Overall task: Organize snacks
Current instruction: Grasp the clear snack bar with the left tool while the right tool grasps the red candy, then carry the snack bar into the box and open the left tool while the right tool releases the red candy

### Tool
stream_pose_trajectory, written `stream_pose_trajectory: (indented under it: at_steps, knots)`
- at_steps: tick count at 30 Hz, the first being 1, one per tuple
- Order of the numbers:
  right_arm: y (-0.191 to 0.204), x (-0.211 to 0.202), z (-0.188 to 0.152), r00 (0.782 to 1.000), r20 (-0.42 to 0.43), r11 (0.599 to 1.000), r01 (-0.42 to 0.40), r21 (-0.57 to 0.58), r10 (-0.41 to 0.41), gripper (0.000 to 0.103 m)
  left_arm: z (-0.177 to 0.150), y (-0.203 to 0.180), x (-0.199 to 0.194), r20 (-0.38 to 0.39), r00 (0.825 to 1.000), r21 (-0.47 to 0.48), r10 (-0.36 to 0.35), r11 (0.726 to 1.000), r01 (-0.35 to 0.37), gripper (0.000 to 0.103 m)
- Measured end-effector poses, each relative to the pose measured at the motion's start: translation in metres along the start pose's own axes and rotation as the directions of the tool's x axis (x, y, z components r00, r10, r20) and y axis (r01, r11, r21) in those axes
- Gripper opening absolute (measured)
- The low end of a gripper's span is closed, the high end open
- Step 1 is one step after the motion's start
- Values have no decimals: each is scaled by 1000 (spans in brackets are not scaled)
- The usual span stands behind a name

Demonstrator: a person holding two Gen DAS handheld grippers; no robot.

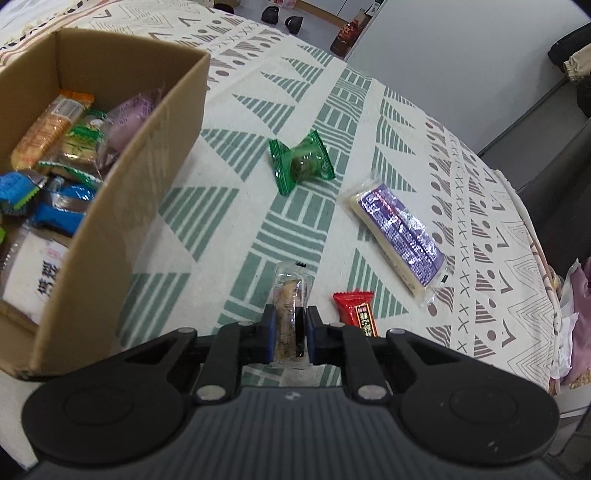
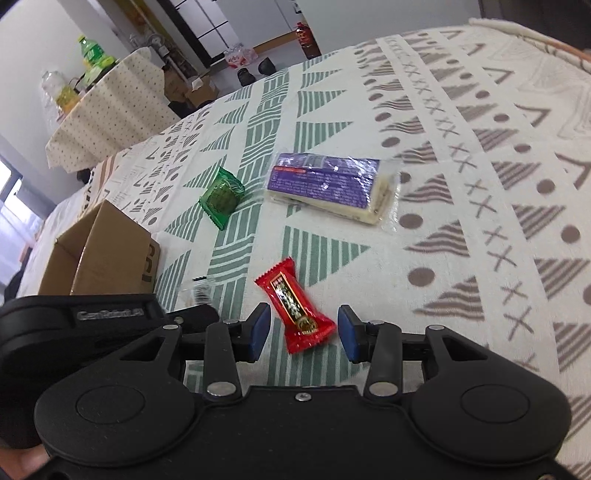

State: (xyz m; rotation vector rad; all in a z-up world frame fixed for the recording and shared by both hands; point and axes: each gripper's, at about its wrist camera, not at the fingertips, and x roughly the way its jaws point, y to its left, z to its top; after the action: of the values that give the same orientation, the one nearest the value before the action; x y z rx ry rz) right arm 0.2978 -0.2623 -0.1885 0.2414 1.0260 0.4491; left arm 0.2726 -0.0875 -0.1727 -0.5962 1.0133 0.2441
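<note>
My left gripper (image 1: 290,321) is shut on a clear-wrapped brown biscuit snack (image 1: 290,295), held just above the patterned cloth to the right of the cardboard box (image 1: 147,177). The box holds several wrapped snacks. On the cloth lie a green candy (image 1: 301,162), a purple-labelled white bar (image 1: 397,229) and a red candy (image 1: 356,308). My right gripper (image 2: 303,330) is open, its blue pads either side of the red candy (image 2: 295,308). The green candy (image 2: 221,195), purple bar (image 2: 328,184) and box (image 2: 107,254) lie farther off. The left gripper's body (image 2: 92,325) shows at left.
The table's patterned cloth (image 1: 288,96) drops off at the right edge. A dark bottle (image 1: 345,33) and shoes stand on the floor beyond. A second small table (image 2: 107,110) with bottles stands at the back left.
</note>
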Motion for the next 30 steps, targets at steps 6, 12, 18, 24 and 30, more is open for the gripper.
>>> stream_pose_trajectory:
  at_steps: [6, 12, 18, 24, 30]
  knots:
    - [13, 9, 3, 1000, 7, 998, 9, -68, -8, 41, 9, 2, -13, 24, 1000, 16, -12, 1000, 11, 15]
    - [18, 22, 0, 999, -17, 995, 41, -96, -43, 38, 14, 3, -23, 45, 999, 27, -14, 1000, 13, 15]
    - [17, 13, 0, 999, -22, 997, 25, -67, -26, 22, 18, 5, -40, 58, 998, 38, -28, 999, 26, 15]
    - [25, -10, 8, 999, 49, 999, -20, -30, 22, 22, 27, 10, -67, 95, 994, 44, -54, 998, 50, 15]
    - [44, -25, 14, 993, 94, 997, -63, -39, 66, 22, 38, 20, -95, 142, 988, 44, -67, 997, 61, 15]
